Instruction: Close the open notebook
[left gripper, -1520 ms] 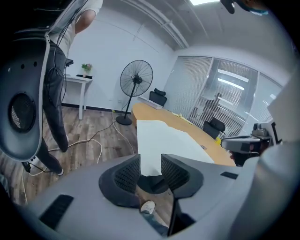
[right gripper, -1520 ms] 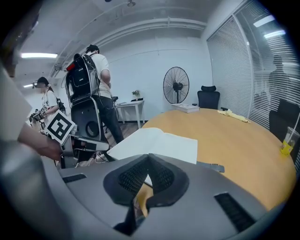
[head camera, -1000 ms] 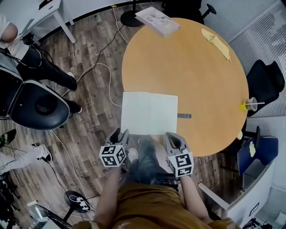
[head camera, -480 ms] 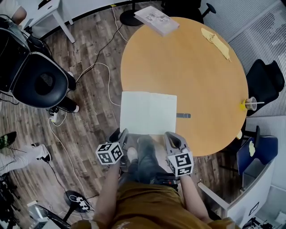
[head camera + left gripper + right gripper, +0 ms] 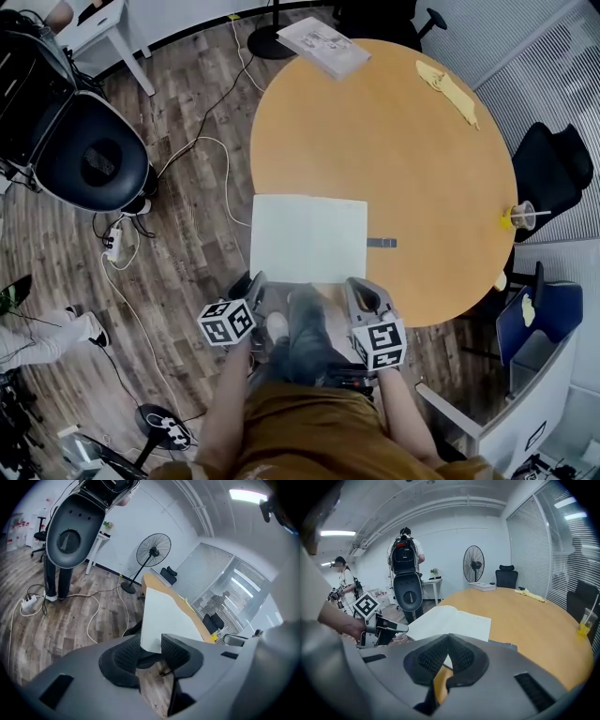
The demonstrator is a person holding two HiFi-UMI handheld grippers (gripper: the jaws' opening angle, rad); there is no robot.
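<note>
Your left gripper [image 5: 253,284] sits at the 7 o'clock corner of the notebook [image 5: 309,236]; its jaws stand apart and have just been narrowing; the white corner shows in the gap, not yet pinched. Your right gripper [image 5: 362,287] sits at the 5 o'clock corner, jaws clenched tip to tip on nothing. The notebook lies open and flat at the near rim of the table [image 5: 412,141]; its 7 o'clock corner overhangs that rim. Use the overhang: pass one jaw beneath the left leaf and one above; close fully before lifting. Carry the leaf in an arc toward 3 o'clock about the fold; hold the right gripper ready to steady the right leaf. Keep clear of the small grey object [image 5: 382,243] just beside the 3 o'clock edge.
</note>
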